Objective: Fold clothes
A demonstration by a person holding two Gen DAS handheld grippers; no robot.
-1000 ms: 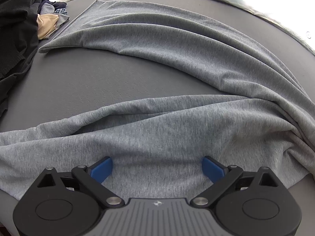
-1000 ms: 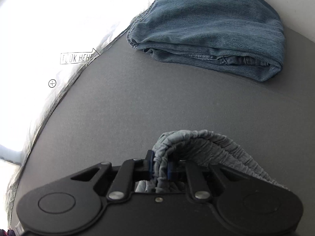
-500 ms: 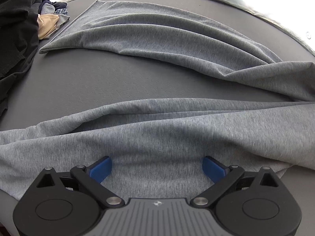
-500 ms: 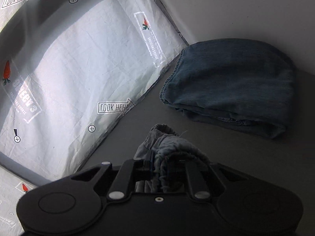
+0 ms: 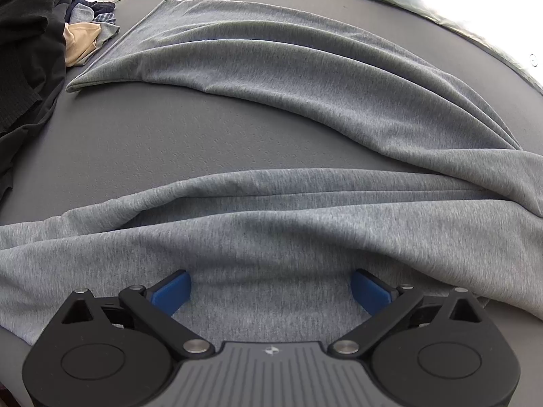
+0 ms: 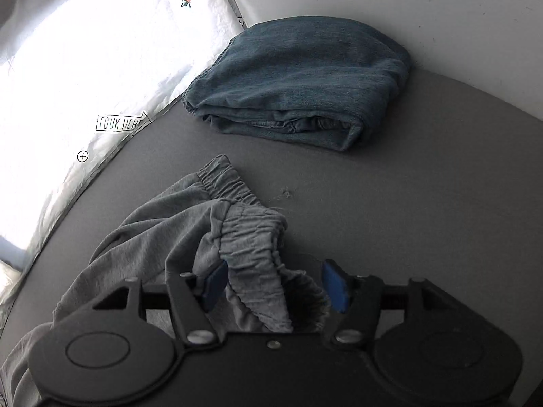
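Note:
Grey trousers [image 5: 305,108] lie spread on the dark table, both legs running leftward in the left wrist view. My left gripper [image 5: 269,288] stands open right over the near leg, its blue pads [image 5: 171,291] wide apart on the cloth. In the right wrist view the elastic waistband [image 6: 247,237] of the same grey trousers lies bunched between the jaws of my right gripper [image 6: 275,283]. Those jaws are opening. The left pad touches the cloth, the right pad [image 6: 334,285] stands clear of it.
A folded pair of blue jeans [image 6: 298,81] lies at the table's far end by the white wall. White printed plastic sheeting [image 6: 85,68] runs along the table's left side. A heap of dark clothes [image 5: 27,51] sits at the far left in the left wrist view.
My right gripper carried the waistband across the table toward the jeans, then opened; the waistband dropped onto the table. The upper trouser leg shifted and smoothed. The left gripper stayed put.

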